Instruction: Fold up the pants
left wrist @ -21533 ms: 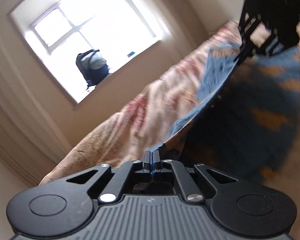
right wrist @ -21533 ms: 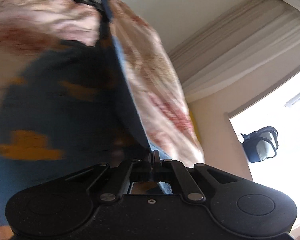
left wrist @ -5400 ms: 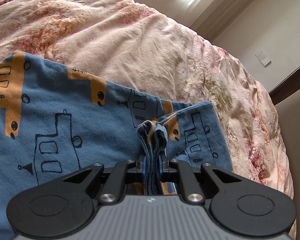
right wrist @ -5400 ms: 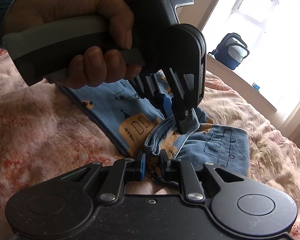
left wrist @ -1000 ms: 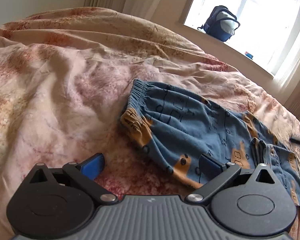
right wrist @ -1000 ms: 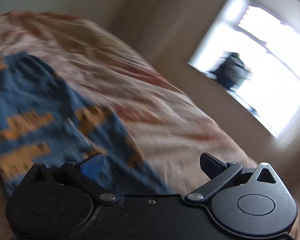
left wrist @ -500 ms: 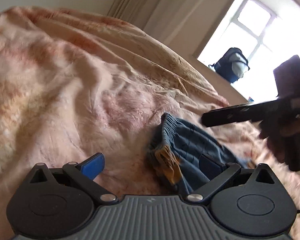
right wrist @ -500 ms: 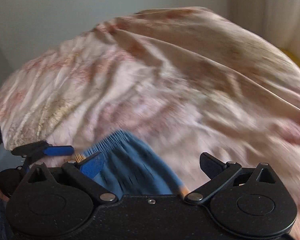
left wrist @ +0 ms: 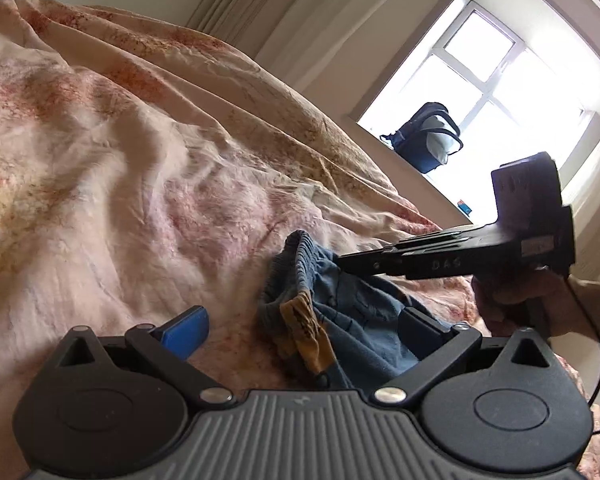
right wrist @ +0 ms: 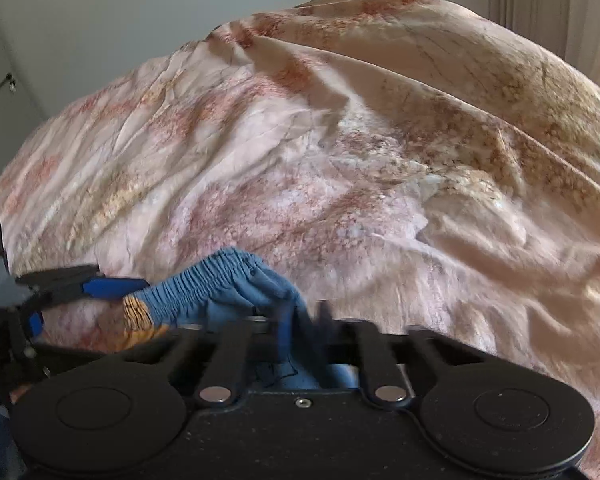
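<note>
The blue pants [left wrist: 360, 312] with orange prints lie folded on the flowered bedspread [left wrist: 120, 180], gathered waistband [right wrist: 220, 280] towards me. My left gripper [left wrist: 300, 332] is open, its fingers on either side of the near waistband corner without pressing it. My right gripper [right wrist: 304, 316] is closing its jaws on the far end of the waistband, with blue cloth between the blurred fingers. In the left wrist view the right gripper [left wrist: 340, 260] reaches in from the right, a hand [left wrist: 512, 300] on its handle. The left gripper [right wrist: 74, 306] shows at the left edge of the right wrist view.
The rumpled bedspread [right wrist: 340, 160] spreads out beyond the pants on all sides. A dark backpack [left wrist: 424, 140] sits on the windowsill under a bright window [left wrist: 500, 80]. Curtains hang along the wall behind the bed.
My right gripper swung across to the waistband and its wide jaws came together on the cloth. The left gripper shifted closer to the waistband corner and stayed open.
</note>
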A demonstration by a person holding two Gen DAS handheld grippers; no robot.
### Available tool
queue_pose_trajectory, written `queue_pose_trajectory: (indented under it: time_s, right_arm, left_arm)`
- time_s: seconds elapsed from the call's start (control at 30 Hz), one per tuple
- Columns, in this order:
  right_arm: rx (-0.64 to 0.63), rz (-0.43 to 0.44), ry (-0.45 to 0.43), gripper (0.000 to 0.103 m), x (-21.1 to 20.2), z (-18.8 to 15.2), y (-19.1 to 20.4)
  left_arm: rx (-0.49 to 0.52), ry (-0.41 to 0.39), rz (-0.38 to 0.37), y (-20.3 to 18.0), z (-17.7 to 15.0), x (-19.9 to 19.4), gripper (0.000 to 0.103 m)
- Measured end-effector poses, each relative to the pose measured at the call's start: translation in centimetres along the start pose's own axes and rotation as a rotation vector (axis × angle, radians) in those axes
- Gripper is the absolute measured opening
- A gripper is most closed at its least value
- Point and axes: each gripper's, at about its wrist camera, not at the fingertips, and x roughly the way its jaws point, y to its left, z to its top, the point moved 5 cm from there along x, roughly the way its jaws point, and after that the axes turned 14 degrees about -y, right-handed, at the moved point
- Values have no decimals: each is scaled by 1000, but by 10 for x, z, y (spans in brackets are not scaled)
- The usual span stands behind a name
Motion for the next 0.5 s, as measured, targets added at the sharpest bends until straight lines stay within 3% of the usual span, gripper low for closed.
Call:
queue_pose_trajectory:
  time_s: [0.2,0.33,0.4,0.5]
  right_arm:
    - [25,-35,-6,6,4,-10,-9]
    - [31,-37,-4,6,7,-13,-10]
    - [30,-37,-3,6,8,-13,-10]
    - [33,-38,-4,7,8,-12,-10]
  left_arm:
    - [-110,34,-97,4,3,5,91]
    - [-157,61,-48,17,1,13,77]
    - [-179,70,-24,23,0,18,66]
    - [-160,80,-5,25,-2,23,54]
